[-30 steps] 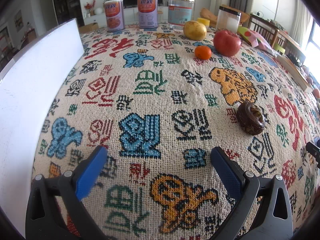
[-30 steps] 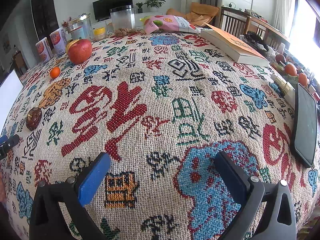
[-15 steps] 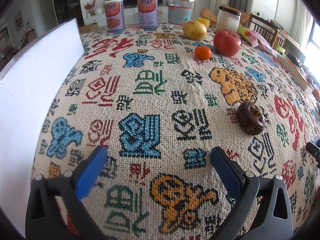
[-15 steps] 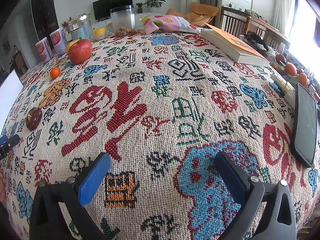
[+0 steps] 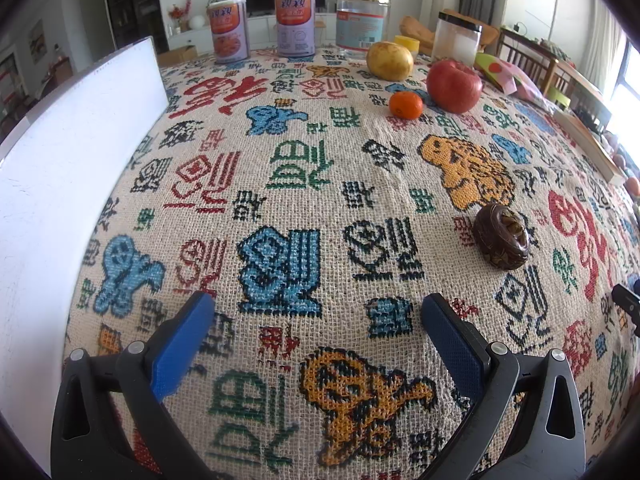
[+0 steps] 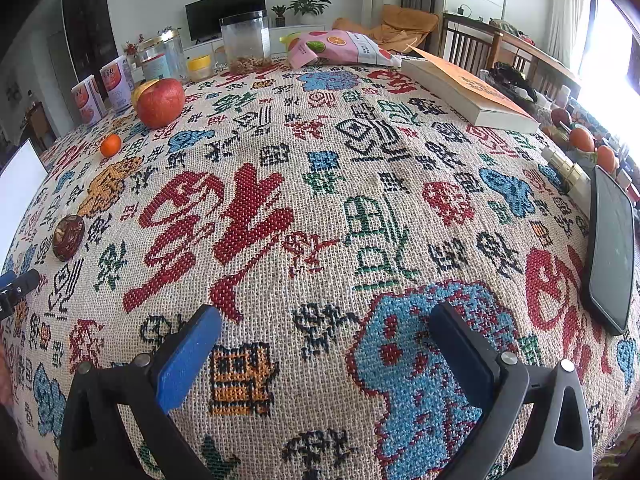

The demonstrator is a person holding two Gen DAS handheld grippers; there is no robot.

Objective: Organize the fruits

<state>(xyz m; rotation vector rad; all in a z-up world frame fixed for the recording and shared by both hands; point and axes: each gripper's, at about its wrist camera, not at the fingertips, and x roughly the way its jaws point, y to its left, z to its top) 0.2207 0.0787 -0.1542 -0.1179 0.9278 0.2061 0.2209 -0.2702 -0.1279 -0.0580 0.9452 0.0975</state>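
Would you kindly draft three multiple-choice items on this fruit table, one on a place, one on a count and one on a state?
1. Where does the small orange tangerine lie?
A. On the thick orange-covered book
B. On the patterned woven tablecloth, just in front of the big red apple
C. Between the left gripper's fingers

2. How many tall purple-labelled cans stand at the table's far edge?
A. Two
B. Four
C. None

3. What state is the left gripper in?
A. Shut on the dark brown dried fruit
B. Shut on nothing
C. Open and empty

Answers: 1 B, the tangerine rests on the tablecloth before the apple. 2 A, a second can stands beside the first. 3 C, the blue pads stand wide apart, and the dried fruit lies ahead on the cloth.
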